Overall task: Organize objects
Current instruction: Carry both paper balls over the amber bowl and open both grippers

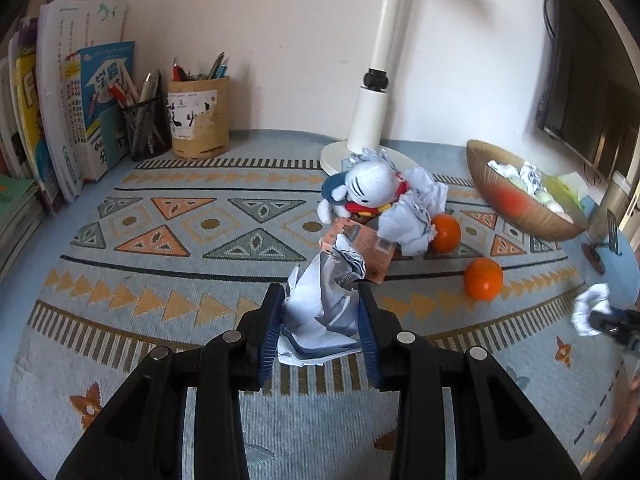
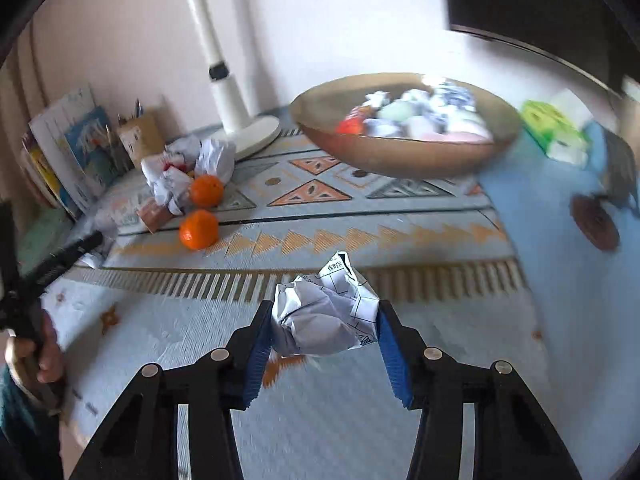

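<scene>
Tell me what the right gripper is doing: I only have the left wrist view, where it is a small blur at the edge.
Observer: The right gripper is shut on a paper ball; both blue pads press its sides.
Operator: Is it at the bowl yet?
Observer: No. The bowl sits further ahead, past the striped border of the rug.
Operator: Is that paper blank?
Observer: No. Black printed lines and characters show on its right side.
</scene>
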Action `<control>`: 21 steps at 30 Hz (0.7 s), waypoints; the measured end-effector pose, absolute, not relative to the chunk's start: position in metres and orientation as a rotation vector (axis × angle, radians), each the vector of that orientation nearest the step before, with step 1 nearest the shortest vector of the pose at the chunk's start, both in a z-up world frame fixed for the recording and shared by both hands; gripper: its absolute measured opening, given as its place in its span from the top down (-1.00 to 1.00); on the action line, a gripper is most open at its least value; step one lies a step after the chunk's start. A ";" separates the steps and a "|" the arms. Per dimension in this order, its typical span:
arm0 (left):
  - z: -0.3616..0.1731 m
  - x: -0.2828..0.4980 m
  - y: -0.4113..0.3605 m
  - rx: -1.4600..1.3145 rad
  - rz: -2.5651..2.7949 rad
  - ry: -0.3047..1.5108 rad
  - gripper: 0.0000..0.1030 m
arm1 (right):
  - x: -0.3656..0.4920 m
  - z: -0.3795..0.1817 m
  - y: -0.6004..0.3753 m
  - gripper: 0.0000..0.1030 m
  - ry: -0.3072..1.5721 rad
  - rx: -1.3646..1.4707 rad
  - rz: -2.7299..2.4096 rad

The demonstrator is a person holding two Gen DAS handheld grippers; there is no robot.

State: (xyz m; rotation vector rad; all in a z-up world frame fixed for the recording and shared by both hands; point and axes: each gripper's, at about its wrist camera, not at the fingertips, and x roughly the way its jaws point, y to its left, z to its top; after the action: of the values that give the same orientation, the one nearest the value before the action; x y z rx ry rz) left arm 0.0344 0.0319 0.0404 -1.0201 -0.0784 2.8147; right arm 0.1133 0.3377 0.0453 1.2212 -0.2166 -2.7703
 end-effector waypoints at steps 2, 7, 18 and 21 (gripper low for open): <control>0.045 0.036 0.046 -1.047 2.756 -0.040 0.36 | 0.125 0.055 0.356 0.04 -0.302 1.179 -2.782; 0.090 0.006 0.113 -1.070 2.443 -0.063 0.36 | 0.106 0.111 0.405 0.03 -0.459 1.034 -2.811; 0.123 -0.113 0.262 -0.937 2.478 -0.008 -0.76 | -0.040 0.132 0.470 -0.61 -0.744 1.104 -2.927; 0.111 -0.098 0.232 -0.972 2.456 -0.053 -0.74 | -0.024 0.117 0.470 -0.61 -0.728 1.126 -2.920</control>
State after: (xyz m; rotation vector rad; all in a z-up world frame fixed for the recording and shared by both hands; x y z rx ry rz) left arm -0.0983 0.2318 0.1114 -0.9718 -0.0531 2.4561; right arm -0.0237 0.4700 0.1174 1.1262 -0.7276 -2.9196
